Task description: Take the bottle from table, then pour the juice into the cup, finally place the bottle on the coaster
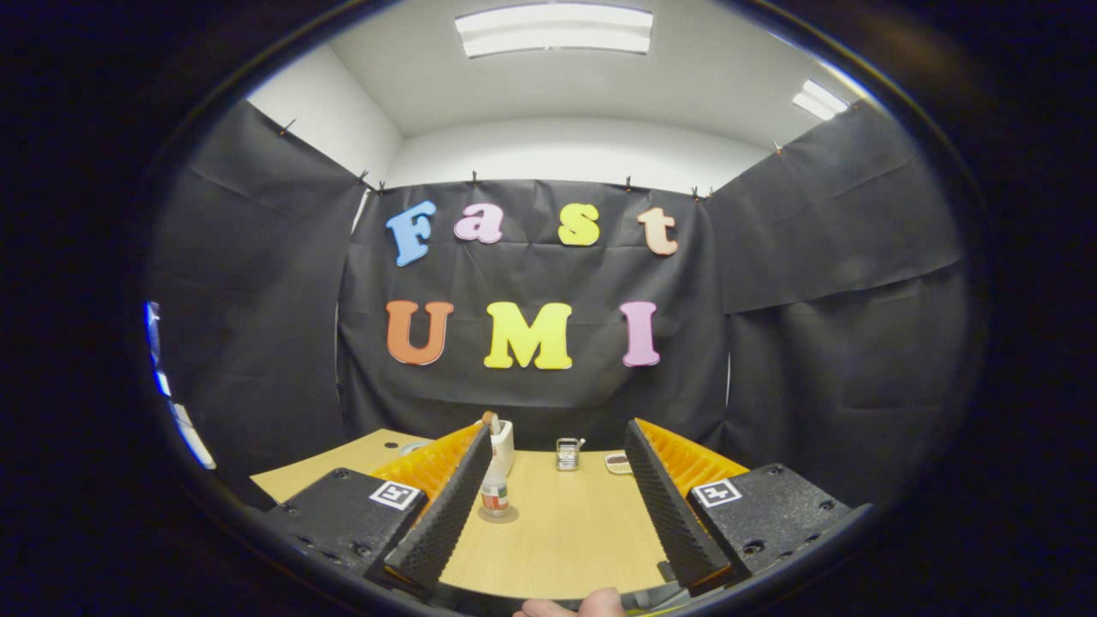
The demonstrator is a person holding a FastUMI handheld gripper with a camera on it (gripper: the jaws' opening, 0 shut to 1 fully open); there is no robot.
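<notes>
A small clear bottle [494, 495] with a red label stands upright on the wooden table [566, 540], close against the inner side of the left finger, which hides part of it. A brownish cap shows at its top. A white cup [506, 446] stands right behind it. Under the bottle's base lies a round flat patch [506, 516]; coaster or shadow, I cannot tell. My gripper [559, 435] is open wide, with nothing pressed between its fingers.
A small metal cup [566, 454] stands beyond the fingers near the table's far edge. A flat pale pad [618, 464] lies to its right. A round pale thing [412, 446] peeks out left of the left finger. A hand [574, 605] holds the gripper.
</notes>
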